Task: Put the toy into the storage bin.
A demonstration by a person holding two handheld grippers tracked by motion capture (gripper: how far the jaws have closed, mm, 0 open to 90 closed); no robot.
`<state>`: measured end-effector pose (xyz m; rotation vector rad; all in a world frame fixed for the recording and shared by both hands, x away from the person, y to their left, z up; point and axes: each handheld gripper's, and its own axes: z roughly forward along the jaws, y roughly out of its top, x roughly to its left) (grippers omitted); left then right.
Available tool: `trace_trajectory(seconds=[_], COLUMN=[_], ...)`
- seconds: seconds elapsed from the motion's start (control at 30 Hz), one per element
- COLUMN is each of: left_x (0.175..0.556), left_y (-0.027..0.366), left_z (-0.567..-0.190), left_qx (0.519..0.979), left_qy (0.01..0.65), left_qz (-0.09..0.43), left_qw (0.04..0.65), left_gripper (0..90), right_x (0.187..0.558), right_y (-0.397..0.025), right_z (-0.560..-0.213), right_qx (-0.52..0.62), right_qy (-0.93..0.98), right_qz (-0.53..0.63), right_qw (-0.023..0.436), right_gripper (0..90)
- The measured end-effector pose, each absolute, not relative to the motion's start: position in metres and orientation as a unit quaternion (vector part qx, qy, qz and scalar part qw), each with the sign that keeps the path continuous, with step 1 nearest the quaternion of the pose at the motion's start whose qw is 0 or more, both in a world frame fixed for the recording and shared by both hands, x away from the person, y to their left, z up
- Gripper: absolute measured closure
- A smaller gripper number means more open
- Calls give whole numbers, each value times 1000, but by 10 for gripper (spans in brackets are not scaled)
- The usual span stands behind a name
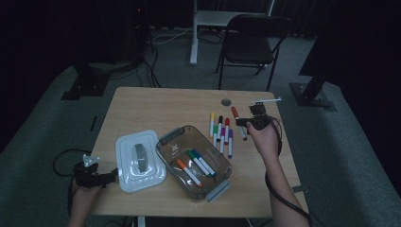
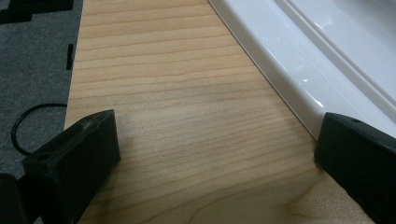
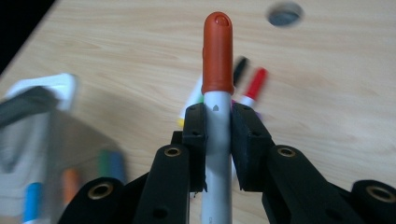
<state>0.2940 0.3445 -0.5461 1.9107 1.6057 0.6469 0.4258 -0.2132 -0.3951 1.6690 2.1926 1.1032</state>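
One red marker [image 3: 217, 70] clamped in right gripper [image 3: 218, 122]; left gripper [image 2: 210, 154] released. I'd carry it level (no tilt) to box [image 1: 166, 142] lower centre.

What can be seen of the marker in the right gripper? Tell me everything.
The red-capped marker has a white barrel and a rounded red-orange cap, which looks like smooth plastic. The right gripper is shut on the barrel just below the cap. In the high view the marker is held over the wooden table, right of the loose markers.
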Motion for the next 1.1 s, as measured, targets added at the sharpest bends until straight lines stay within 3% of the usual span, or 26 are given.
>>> trace_trajectory(seconds=[0.47, 1.1], left_x=[294, 294], left_y=[344, 345], left_z=[-546, -546], left_qx=[711, 712], left_qy=[598, 598], left_qz=[242, 241], left_qw=[279, 278], left_gripper=[6, 6], right_x=[390, 356], right_y=[-148, -68], right_z=[-354, -370], right_qx=[460, 369], right_qy=[782, 844], right_qz=[417, 386], right_qw=[46, -34], right_gripper=[769, 769])
